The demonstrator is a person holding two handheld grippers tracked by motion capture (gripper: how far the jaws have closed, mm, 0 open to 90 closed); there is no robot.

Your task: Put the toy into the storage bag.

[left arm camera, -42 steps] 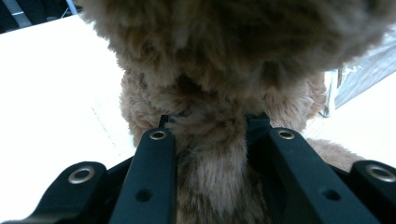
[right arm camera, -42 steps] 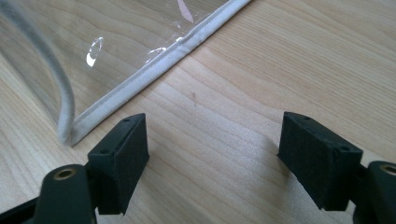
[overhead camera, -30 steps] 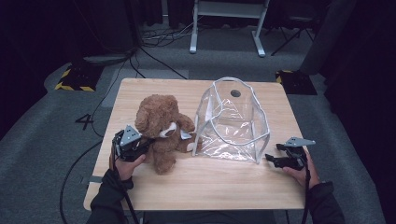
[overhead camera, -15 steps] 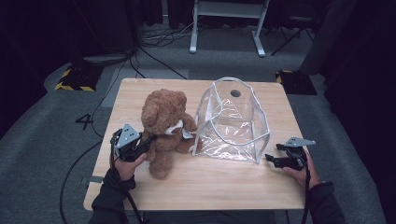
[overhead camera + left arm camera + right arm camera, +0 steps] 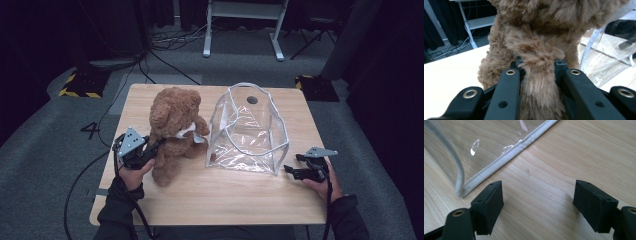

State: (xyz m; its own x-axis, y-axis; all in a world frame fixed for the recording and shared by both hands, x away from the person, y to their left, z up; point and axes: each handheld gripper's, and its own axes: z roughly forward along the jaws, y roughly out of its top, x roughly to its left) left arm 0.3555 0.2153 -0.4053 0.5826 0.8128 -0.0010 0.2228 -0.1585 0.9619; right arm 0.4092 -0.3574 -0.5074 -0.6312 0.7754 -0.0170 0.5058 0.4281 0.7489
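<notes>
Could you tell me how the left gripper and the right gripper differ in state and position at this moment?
The left gripper is shut on the teddy bear's limb, while the right gripper has its jaws wide open with nothing between them. The left gripper sits against the teddy bear, whereas the right gripper rests apart from the clear plastic bag, near its corner. Both are hand-held over the wooden table.

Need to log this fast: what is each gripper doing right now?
Left gripper: shut on the teddy bear.
Right gripper: open, holding nothing, beside the clear bag.
</notes>
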